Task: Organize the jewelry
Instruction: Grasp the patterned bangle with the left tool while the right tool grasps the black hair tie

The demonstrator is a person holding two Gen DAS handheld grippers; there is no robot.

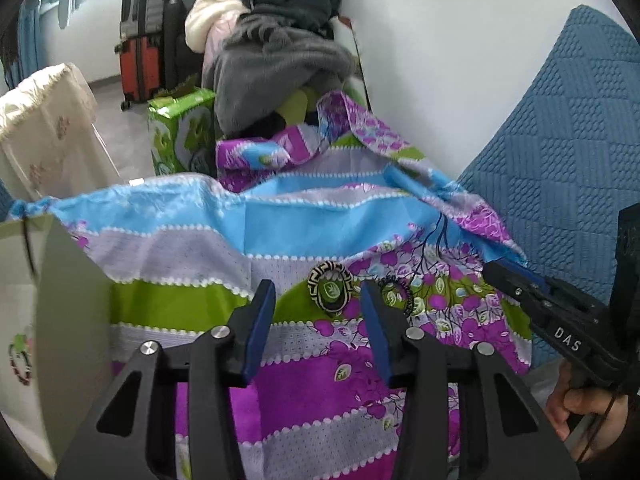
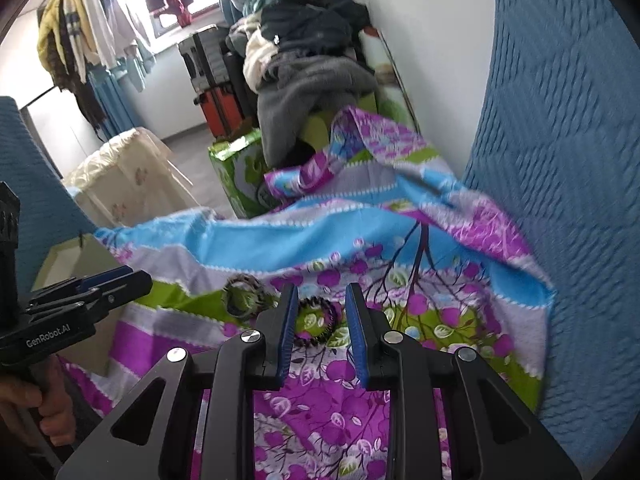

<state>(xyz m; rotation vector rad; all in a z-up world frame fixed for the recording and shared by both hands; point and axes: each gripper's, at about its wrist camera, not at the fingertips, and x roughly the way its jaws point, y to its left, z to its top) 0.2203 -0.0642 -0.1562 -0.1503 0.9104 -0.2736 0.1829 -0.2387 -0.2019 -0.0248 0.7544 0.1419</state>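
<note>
Right wrist view: beaded bracelet (image 2: 318,322) just beyond spread, empty right hand-held gripper (image 2: 322,296).

I'm looking into a lived-in home, a bedroom or spare room used for storage. Clothes hang on a rack (image 2: 84,28) by the bright window, suitcases (image 1: 146,32) stand stacked against the far wall, and a heap of coats and blankets (image 1: 272,44) is piled beside them. A floral bedsheet (image 1: 248,216) is spread in front, with a blue quilted sofa cover (image 1: 560,128) alongside.
</note>
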